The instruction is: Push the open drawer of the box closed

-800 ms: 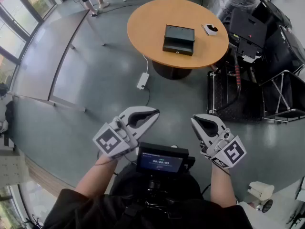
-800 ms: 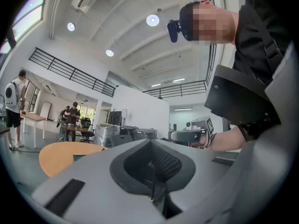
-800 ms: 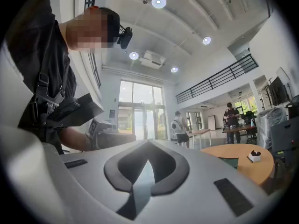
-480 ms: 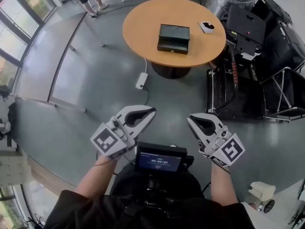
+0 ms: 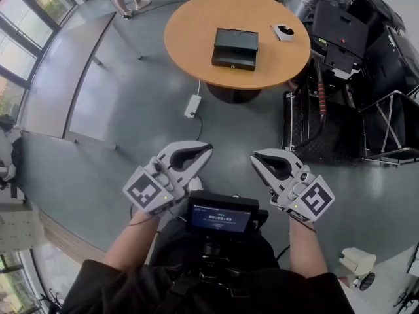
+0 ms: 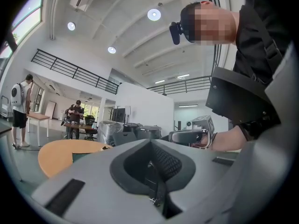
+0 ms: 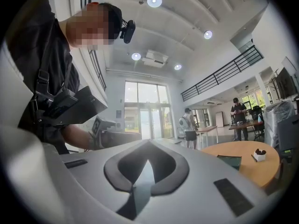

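Looking down in the head view, left gripper and right gripper are held side by side in front of the body. Forearms are bent and the fingers point toward the round desk. The box lies near the desk's middle, well apart from both grippers. Its long axis runs left to right, and the open drawer faces the person.

Left gripper view: fingers together, nothing between them; the desk and box are far off at left.

Right gripper view: fingers together and empty; the box is distant at right.
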`<state>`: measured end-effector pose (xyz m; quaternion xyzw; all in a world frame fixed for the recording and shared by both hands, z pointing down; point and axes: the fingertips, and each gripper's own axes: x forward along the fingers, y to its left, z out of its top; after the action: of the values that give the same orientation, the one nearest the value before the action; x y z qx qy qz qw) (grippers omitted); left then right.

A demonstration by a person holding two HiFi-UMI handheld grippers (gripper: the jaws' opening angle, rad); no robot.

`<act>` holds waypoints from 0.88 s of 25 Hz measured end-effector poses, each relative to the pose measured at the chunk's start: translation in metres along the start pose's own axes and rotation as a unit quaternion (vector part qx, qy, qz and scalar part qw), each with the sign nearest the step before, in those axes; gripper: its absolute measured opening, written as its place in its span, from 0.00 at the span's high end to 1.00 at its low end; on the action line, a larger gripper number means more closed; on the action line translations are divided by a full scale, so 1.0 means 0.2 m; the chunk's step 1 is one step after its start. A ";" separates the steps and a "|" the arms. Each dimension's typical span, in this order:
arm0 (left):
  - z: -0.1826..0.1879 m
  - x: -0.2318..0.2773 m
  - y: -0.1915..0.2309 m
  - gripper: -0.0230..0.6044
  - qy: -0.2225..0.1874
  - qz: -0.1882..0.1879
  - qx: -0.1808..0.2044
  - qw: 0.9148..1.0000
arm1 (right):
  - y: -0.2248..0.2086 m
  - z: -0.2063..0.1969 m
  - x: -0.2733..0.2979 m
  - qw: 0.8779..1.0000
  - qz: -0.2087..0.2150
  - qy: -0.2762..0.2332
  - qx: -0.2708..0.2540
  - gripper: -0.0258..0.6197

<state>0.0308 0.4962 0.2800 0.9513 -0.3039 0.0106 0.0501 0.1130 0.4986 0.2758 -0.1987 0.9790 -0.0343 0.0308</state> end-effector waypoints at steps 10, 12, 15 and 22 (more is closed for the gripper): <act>-0.05 0.00 0.64 0.90 -0.011 -0.025 -0.009 1.000 | -0.30 -0.12 0.53 0.999 -0.031 0.032 -0.003 0.94; -0.04 -0.01 0.80 0.90 -0.013 -0.033 -0.008 0.999 | -0.36 -0.12 0.67 0.998 -0.040 0.037 -0.001 0.94; -0.01 -0.04 1.04 0.90 -0.018 -0.040 -0.017 0.999 | -0.45 -0.12 0.89 0.998 -0.047 0.045 -0.001 0.94; 0.02 -0.07 1.44 0.90 -0.030 -0.055 -0.036 0.997 | -0.64 -0.12 1.23 0.996 -0.072 0.050 0.007 0.94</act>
<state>-0.1473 0.2711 0.3004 0.9641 -0.2528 -0.0314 0.0754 -0.0661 0.2855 0.2984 -0.2661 0.9623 -0.0528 -0.0192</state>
